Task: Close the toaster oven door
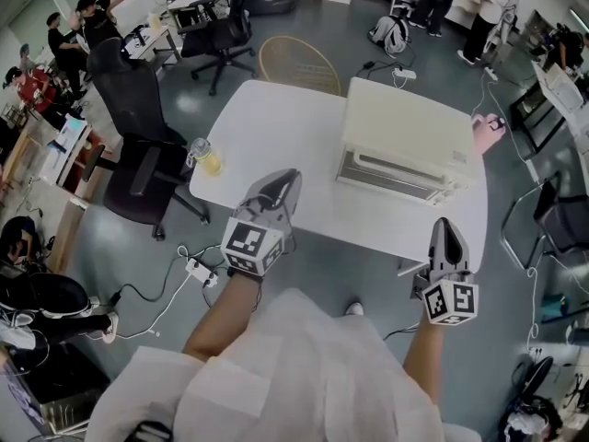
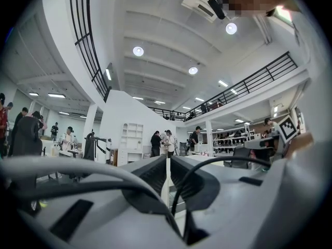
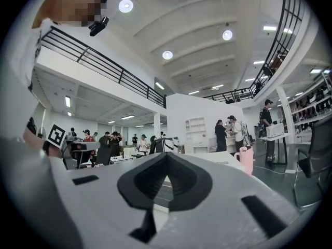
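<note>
The cream toaster oven point(image 1: 405, 136) stands on the white table point(image 1: 276, 136), right of centre, its glass door point(image 1: 386, 177) facing me and lying up against the front. My left gripper point(image 1: 283, 184) hovers over the table's near edge, left of the oven, jaws together on nothing; in the left gripper view the fingers point(image 2: 150, 175) meet in a thin slit. My right gripper point(image 1: 445, 226) hangs just off the table's near right corner, below the oven's front, shut and empty, and its fingers point(image 3: 150, 178) meet at the tip.
A jar of yellow liquid point(image 1: 204, 157) sits at the table's left edge. A pink jug point(image 1: 488, 133) stands at the right edge, beside the oven. A black office chair point(image 1: 138, 145) is at the left, a wicker chair point(image 1: 296, 63) behind. Cables and a power strip point(image 1: 200, 270) lie on the floor.
</note>
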